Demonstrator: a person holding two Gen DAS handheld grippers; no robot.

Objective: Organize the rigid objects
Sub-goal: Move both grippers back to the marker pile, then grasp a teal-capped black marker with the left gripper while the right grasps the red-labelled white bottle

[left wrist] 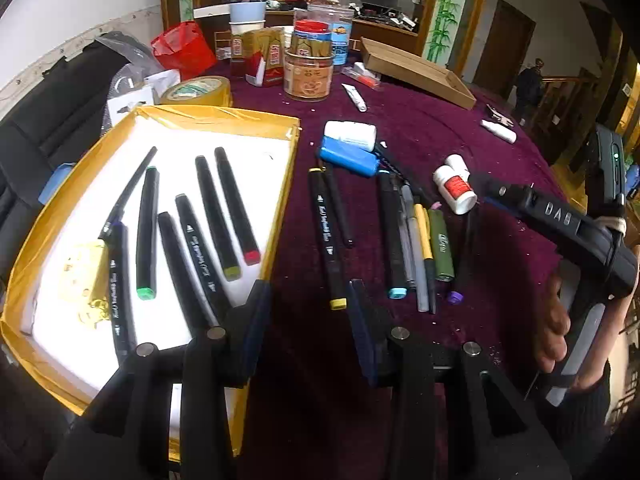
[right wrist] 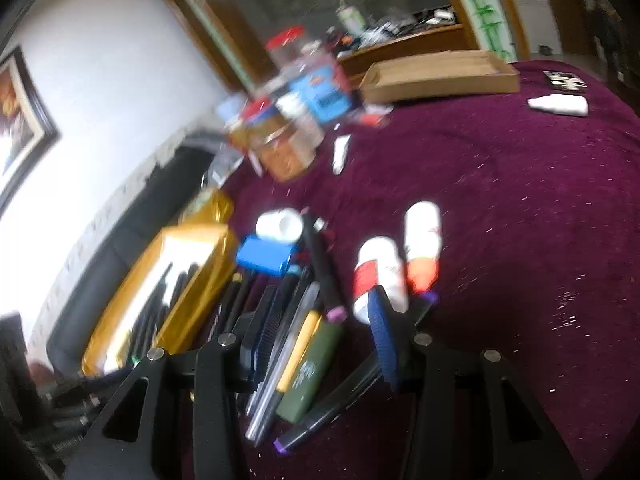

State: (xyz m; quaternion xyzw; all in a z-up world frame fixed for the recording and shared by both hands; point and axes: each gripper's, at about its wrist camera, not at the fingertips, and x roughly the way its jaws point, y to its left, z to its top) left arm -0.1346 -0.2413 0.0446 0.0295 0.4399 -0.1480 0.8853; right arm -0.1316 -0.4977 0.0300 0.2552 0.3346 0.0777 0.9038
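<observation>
Lying loose: pen cluster (right wrist: 296, 344) on the bench (left wrist: 460, 128), right of the gold tray (left wrist: 224, 114)
Axis: lengthwise, roughly along the fingers
Nearer: right hand-held gripper (right wrist: 324, 344), spread, straddling the cluster
Left hand-held gripper (left wrist: 308, 320): spread, empty
Writing: "DAB" on the right gripper's body (left wrist: 558, 214); marker lettering unreadable

**Clear cloth to the right, clutter ahead and left**

From the right wrist view, bare tabletop (right wrist: 520, 208) spreads from one to four o'clock. Two white bottles (right wrist: 380, 272) lie at twelve. A heap of pens (right wrist: 304, 344) fills ten to eleven o'clock. In the left wrist view, the gold-edged tray (left wrist: 280, 184) walls nine o'clock; jars (left wrist: 308, 76) crowd twelve.
</observation>
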